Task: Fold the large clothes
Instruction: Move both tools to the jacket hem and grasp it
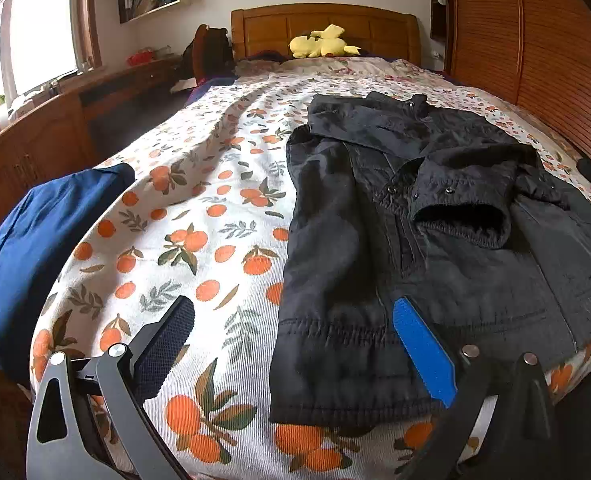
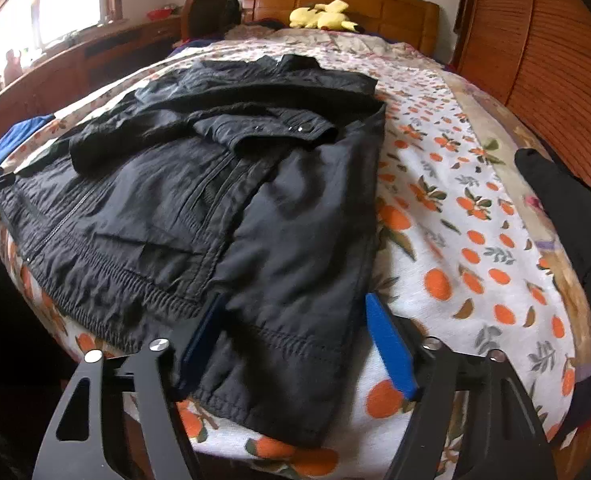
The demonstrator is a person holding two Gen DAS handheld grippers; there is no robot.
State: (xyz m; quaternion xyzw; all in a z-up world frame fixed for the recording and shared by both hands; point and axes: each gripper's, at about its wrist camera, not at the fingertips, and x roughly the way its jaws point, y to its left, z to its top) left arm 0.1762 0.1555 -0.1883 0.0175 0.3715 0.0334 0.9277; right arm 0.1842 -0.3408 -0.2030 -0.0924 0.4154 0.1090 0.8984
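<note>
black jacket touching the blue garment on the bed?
Apart. Left wrist view: bare orange-print bedspread separates black jacket from blue garment.

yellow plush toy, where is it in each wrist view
Left wrist: the plush toy lies top centre, at the far end of the bed against the headboard, beyond the jacket.
Right wrist: the plush toy is again top centre, against the headboard, past the jacket.
Shared landmark: the wooden headboard.
</note>
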